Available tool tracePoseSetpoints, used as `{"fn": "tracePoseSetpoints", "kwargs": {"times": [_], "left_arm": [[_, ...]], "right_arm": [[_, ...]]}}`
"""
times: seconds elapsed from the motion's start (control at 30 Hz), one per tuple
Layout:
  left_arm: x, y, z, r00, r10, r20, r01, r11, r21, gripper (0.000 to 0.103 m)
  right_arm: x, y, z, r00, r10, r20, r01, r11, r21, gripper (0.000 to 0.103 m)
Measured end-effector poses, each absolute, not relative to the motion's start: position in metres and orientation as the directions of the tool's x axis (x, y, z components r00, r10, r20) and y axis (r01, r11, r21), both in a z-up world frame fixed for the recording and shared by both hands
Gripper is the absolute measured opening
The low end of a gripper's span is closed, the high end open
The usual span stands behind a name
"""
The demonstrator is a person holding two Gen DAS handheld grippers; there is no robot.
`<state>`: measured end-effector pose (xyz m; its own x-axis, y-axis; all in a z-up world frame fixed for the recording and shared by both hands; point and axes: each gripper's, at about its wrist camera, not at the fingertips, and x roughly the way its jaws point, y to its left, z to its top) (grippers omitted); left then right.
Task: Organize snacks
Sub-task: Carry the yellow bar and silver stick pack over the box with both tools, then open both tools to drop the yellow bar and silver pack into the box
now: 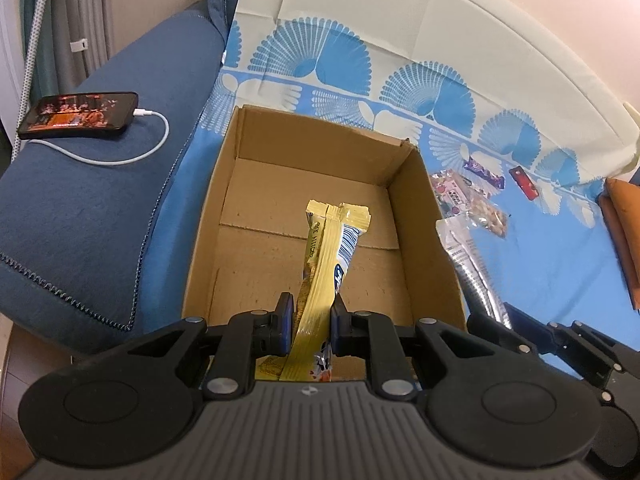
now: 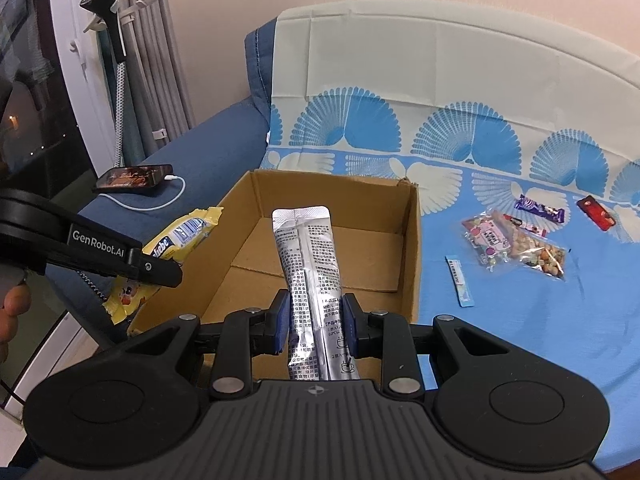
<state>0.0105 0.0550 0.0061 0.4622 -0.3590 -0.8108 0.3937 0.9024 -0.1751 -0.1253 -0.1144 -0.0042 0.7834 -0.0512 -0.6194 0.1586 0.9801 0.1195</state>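
Observation:
An open cardboard box (image 1: 248,184) (image 2: 408,248) stands on the blue patterned cloth, with nothing lying inside. My left gripper (image 1: 311,320) is shut on a yellow snack packet (image 1: 326,248) and holds it over the box's near edge; the packet also shows at the left of the right wrist view (image 2: 182,240). My right gripper (image 2: 315,322) is shut on a silver sachet (image 2: 310,264), held above the box's near edge; the sachet shows in the left wrist view (image 1: 468,264) beside the box's right wall.
Loose snacks lie on the cloth right of the box: a nut bag (image 2: 516,242), a purple bar (image 2: 540,209), a red packet (image 2: 596,213), a thin blue stick (image 2: 460,276). A phone (image 1: 78,114) on a white cable rests on the blue sofa arm, left.

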Motion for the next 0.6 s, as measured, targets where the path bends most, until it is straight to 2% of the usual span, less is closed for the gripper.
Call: {"fn": "tracePoseSetpoints", "kwargs": {"times": [0.6], "left_arm": [[0.071, 0.023, -0.03, 0.406, -0.324, -0.854, 0.375, 0.912, -0.168, 0.02]], "right_arm": [[-0.052, -0.136, -0.035, 0.724, -0.01, -0.69, 0.161, 0.975, 0.154, 0.03]]}}
